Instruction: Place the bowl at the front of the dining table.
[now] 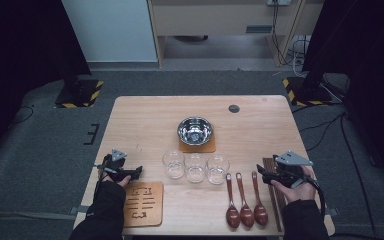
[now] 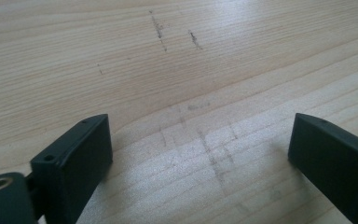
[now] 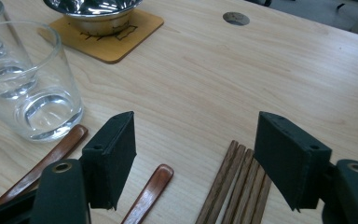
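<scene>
My left gripper (image 1: 138,172) rests low at the table's left edge, just above a carved wooden coaster (image 1: 144,204). In the left gripper view its jaws stand wide apart, and the gripper (image 2: 200,154) has nothing but bare wood between them. My right gripper (image 1: 261,172) hovers at the right side, open. In the right gripper view that gripper (image 3: 196,154) is above a bundle of brown chopsticks (image 3: 235,186) and a spoon handle (image 3: 149,193), touching neither. Three wooden spoons (image 1: 245,202) lie side by side to its left.
A steel bowl (image 1: 195,130) sits on a second coaster (image 1: 197,146) at the table's middle. Three clear glasses (image 1: 195,167) stand in a row in front of it; the nearest glass (image 3: 32,93) is close to my right gripper. A cable hole (image 1: 234,108) marks the far side.
</scene>
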`<state>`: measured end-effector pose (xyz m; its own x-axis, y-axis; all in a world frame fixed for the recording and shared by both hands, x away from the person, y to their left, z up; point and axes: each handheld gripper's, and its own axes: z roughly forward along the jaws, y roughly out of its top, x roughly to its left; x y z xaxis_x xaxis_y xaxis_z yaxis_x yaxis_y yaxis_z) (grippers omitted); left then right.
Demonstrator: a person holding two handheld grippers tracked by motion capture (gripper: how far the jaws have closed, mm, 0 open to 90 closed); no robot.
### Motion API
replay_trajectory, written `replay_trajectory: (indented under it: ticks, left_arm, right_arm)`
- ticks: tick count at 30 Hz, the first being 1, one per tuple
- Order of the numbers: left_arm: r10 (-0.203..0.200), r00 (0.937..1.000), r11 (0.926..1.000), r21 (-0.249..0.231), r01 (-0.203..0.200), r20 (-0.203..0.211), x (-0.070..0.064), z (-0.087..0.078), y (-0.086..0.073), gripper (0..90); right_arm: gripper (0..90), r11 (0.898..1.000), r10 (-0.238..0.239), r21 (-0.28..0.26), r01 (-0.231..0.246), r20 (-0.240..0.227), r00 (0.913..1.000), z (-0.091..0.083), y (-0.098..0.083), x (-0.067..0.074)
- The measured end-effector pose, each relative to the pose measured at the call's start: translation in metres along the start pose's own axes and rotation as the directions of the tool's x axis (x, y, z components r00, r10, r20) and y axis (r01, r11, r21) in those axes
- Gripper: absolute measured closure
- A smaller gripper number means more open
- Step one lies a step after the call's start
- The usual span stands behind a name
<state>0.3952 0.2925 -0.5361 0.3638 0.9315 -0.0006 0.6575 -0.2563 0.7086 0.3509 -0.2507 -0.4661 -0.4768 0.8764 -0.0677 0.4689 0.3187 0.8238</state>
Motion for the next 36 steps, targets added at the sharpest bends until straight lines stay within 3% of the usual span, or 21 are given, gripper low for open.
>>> replay_trajectory:
  ticks: [7,24,36]
  left_arm:
    - [-0.010,0.9999,0.9998,0.015,0.010,-0.008,0.000,0.001,0.000,0.0]
    - [-0.009,0.9999,0.9998,0.016,0.009,-0.008,0.000,0.001,0.000,0.0]
    - [-0.009,0.9999,0.9998,0.016,0.009,-0.009,0.000,0.001,0.000,0.0]
  right_arm:
    - [34.8,0.999,-0.008,0.039,0.009,-0.024,0.9997,-0.001,-0.005,0.007]
    - [40.4,0.991,-0.001,0.137,0.010,-0.064,0.9979,0.001,-0.024,0.021]
    - [40.4,0.990,-0.003,0.144,0.013,-0.068,0.9977,0.000,-0.027,0.023]
